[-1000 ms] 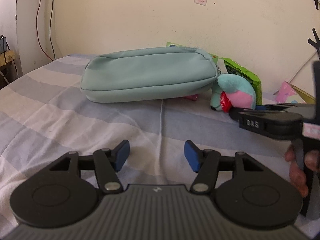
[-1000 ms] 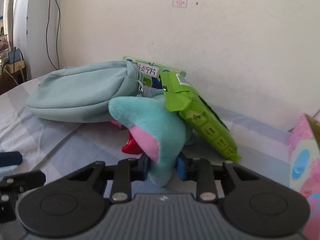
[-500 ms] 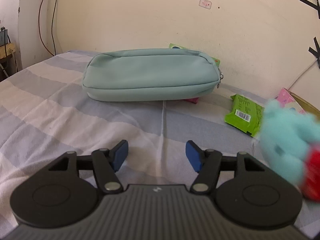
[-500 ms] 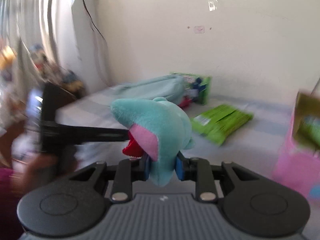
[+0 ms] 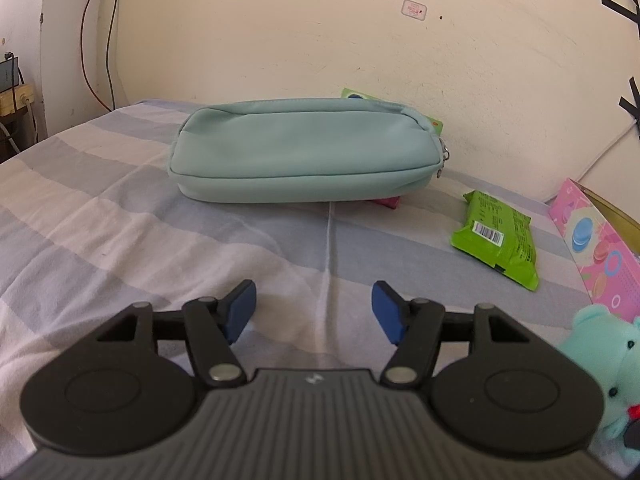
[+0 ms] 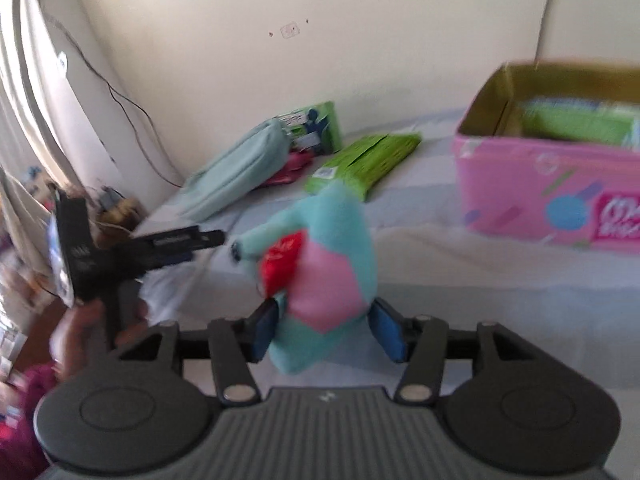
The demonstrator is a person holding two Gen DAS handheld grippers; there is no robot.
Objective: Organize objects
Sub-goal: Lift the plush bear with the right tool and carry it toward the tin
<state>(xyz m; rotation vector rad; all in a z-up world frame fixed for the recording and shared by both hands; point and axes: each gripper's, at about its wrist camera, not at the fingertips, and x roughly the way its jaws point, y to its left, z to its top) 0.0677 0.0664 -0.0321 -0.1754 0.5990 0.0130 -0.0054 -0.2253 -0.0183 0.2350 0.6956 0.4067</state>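
Two tongs over bed. Right tongs were opening, plush toy between pads, apparently released short of pink box ahead-right. Left tongs gaped empty, pouch ahead.

Teal plush toy upright, pink patch, red tag, near pink box, green packet flat on bedsheet

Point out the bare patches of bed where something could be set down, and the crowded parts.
Free: the striped sheet between the left tongs and the teal pouch, and the strip between that pouch and the green packet. Crowded: behind the pouch, where packets wedge against the wall, and the right side, where packet, pink box and plush toy sit close together.
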